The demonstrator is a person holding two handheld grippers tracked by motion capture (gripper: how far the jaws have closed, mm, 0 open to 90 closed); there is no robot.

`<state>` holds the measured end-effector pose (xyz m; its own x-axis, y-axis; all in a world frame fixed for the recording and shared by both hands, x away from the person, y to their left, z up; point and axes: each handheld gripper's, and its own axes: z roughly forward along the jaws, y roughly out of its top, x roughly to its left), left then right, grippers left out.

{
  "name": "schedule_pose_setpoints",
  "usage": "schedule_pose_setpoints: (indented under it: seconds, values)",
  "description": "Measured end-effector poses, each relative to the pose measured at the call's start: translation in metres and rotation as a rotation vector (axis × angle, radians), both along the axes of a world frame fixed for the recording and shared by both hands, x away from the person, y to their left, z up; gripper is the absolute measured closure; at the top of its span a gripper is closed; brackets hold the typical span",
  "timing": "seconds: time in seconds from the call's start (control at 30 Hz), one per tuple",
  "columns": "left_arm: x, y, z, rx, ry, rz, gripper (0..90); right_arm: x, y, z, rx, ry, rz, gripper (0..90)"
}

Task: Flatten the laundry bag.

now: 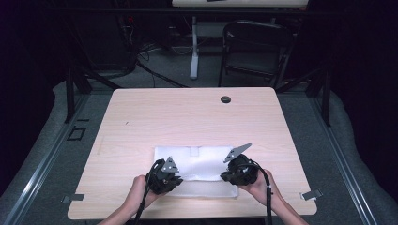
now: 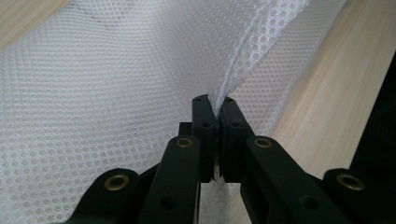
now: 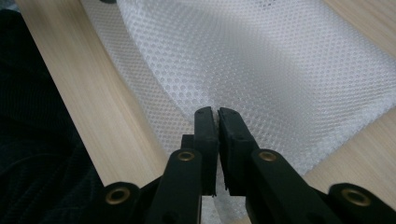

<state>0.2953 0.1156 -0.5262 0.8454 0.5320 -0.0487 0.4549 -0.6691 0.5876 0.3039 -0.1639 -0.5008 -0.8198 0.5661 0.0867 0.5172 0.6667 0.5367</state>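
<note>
A white mesh cloth [image 1: 202, 161] lies flat on the near middle of the wooden table [image 1: 187, 117]. My left gripper [image 1: 174, 181] sits at the cloth's near left corner. In the left gripper view that gripper [image 2: 217, 100] is shut on a raised fold of the mesh [image 2: 116, 93], which rises in a ridge from between the tips. My right gripper [image 1: 226, 177] rests at the cloth's near right edge. In the right gripper view its jaws [image 3: 215, 111] stand together on the mesh [image 3: 261, 60], with white fabric showing between them lower down. A hand holds each gripper.
A black round grommet [image 1: 225, 99] sits near the table's far edge. Metal clamps [image 1: 72, 198] [image 1: 311, 194] stick out at the two near corners. A dark folding chair [image 1: 256, 47] and a table leg [image 1: 194, 47] stand beyond the table.
</note>
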Motion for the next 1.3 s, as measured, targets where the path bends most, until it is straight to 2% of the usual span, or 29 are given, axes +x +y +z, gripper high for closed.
schedule_pose_setpoints:
  seconds: [0.07, 0.2, 0.23, 0.33, 0.47, 0.57, 0.6, 0.73, 0.83, 1.07, 1.13, 1.2, 1.27, 1.3]
  values:
    - [0.001, 0.000, 0.005, -0.011, 0.000, 0.009, 87.4, -0.001, 0.000, -0.001, 0.011, -0.004, 0.010, 77.2]
    - [0.003, 0.001, 0.013, -0.017, -0.010, 0.026, 87.4, -0.007, -0.001, -0.001, -0.002, -0.034, 0.002, 59.3]
    - [0.004, 0.003, 0.015, -0.033, -0.014, 0.034, 87.4, -0.008, -0.002, 0.000, -0.015, -0.038, 0.001, 54.8]
    - [0.006, 0.006, 0.020, -0.046, -0.022, 0.043, 87.4, -0.012, -0.006, 0.000, -0.020, -0.060, -0.006, 48.4]
    - [0.009, 0.005, 0.025, -0.046, -0.026, 0.036, 87.4, -0.012, -0.009, 0.000, -0.038, -0.083, -0.026, 51.5]
    - [0.012, 0.005, 0.030, -0.050, -0.031, 0.027, 87.4, -0.012, -0.010, 0.001, -0.045, -0.097, -0.032, 64.0]
    - [0.012, 0.004, 0.031, -0.054, -0.033, 0.027, 87.4, -0.012, -0.011, 0.002, -0.043, -0.105, -0.037, 71.6]
    - [0.013, 0.005, 0.034, -0.051, -0.031, 0.024, 87.4, -0.013, -0.012, 0.006, -0.032, -0.134, -0.043, 86.3]
    - [0.011, 0.006, 0.033, -0.062, -0.026, 0.022, 87.3, -0.014, -0.014, 0.008, -0.021, -0.131, -0.047, 88.0]
    - [0.000, 0.006, 0.031, -0.056, -0.028, -0.002, 84.8, -0.024, -0.017, 0.018, 0.007, -0.125, -0.055, 88.6]
    - [-0.002, 0.008, 0.030, -0.058, -0.036, 0.007, 77.9, -0.024, -0.017, 0.020, 0.010, -0.127, -0.051, 88.5]
    - [-0.003, 0.011, 0.028, -0.061, -0.024, -0.001, 71.8, -0.024, -0.017, 0.020, 0.016, -0.132, -0.059, 88.6]
    - [-0.005, 0.014, 0.026, -0.050, -0.026, 0.011, 61.7, -0.023, -0.017, 0.023, 0.018, -0.129, -0.062, 88.7]
    - [-0.006, 0.016, 0.025, -0.046, -0.016, 0.009, 60.5, -0.023, -0.018, 0.025, 0.017, -0.126, -0.066, 88.7]
